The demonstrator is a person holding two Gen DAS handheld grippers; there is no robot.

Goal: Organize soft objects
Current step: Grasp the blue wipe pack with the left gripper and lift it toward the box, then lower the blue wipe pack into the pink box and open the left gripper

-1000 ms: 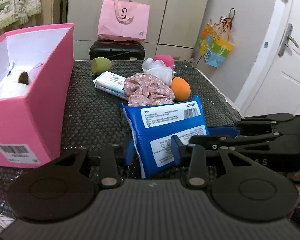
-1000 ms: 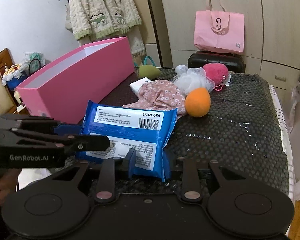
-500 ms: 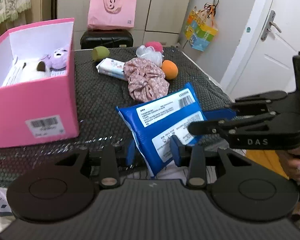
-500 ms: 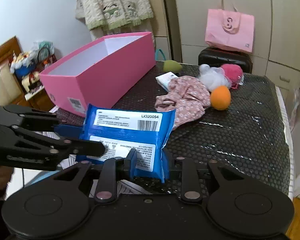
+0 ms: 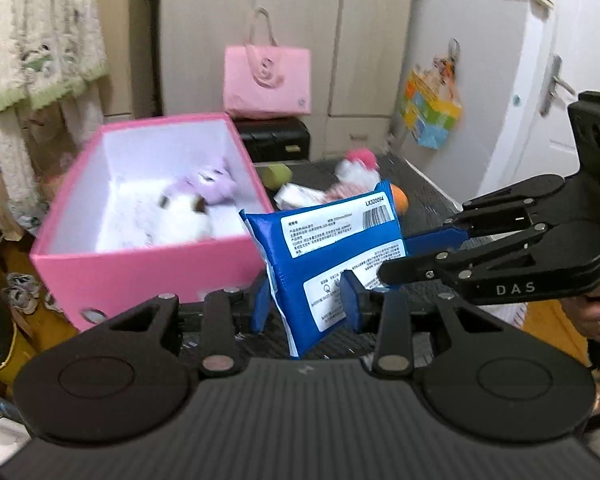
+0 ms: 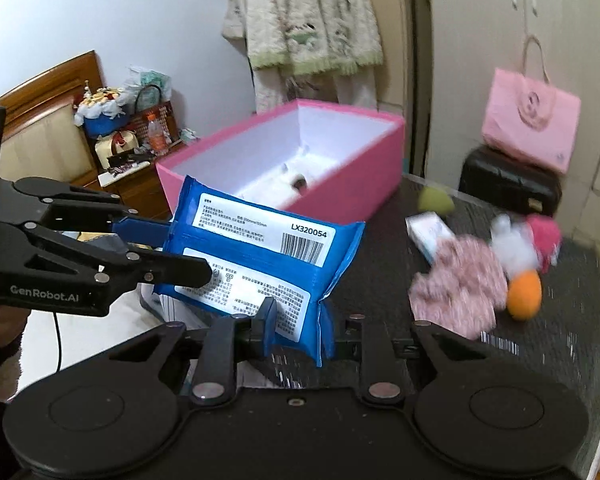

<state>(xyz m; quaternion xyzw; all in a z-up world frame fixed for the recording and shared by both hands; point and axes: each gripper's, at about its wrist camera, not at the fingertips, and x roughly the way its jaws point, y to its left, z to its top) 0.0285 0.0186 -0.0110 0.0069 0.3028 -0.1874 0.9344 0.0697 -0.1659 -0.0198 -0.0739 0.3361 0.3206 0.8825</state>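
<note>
Left to right: pink box [image 5: 148,268], open-topped, holding a white and a purple plush toy [image 5: 196,204]; blue pack [image 5: 332,256], lifted clear of the black mat [image 6: 540,332], just right of the box's near corner. Left gripper [image 5: 306,306] is clamped on the pack's near edge; right gripper [image 6: 296,320], jaws just closing, pinches its right end. Far right on the mat: floral cloth [image 6: 456,284], orange ball [image 6: 523,294], white and pink puffs.
</note>
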